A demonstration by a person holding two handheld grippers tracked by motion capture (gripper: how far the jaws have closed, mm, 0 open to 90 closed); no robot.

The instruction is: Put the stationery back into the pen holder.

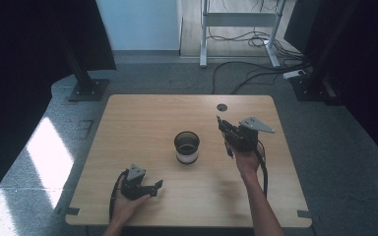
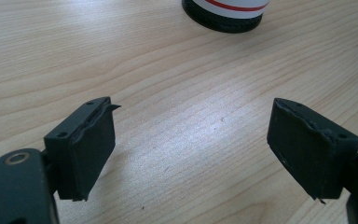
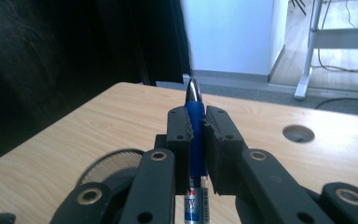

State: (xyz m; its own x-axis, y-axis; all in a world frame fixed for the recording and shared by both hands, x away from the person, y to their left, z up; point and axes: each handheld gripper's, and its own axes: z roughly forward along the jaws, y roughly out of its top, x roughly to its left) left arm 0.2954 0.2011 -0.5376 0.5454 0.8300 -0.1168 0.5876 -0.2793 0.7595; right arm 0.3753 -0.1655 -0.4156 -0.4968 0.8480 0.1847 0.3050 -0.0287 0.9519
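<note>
**A:** What lay in front of you?

**B:** A pale wooden table (image 1: 128, 123), with a dark mesh cup (image 1: 186, 147) standing upright at its middle. Your left gripper (image 1: 155, 189) rested near the front edge, jaws apart with nothing between them.

**A:** And the pen?

**B:** Your right gripper (image 1: 221, 123) was clamped on a blue pen (image 3: 196, 100), held above the table to the right of the cup. I judged the pen light, stiff and smooth, so likely to slip. Your hold on the barrel suited it.
</note>
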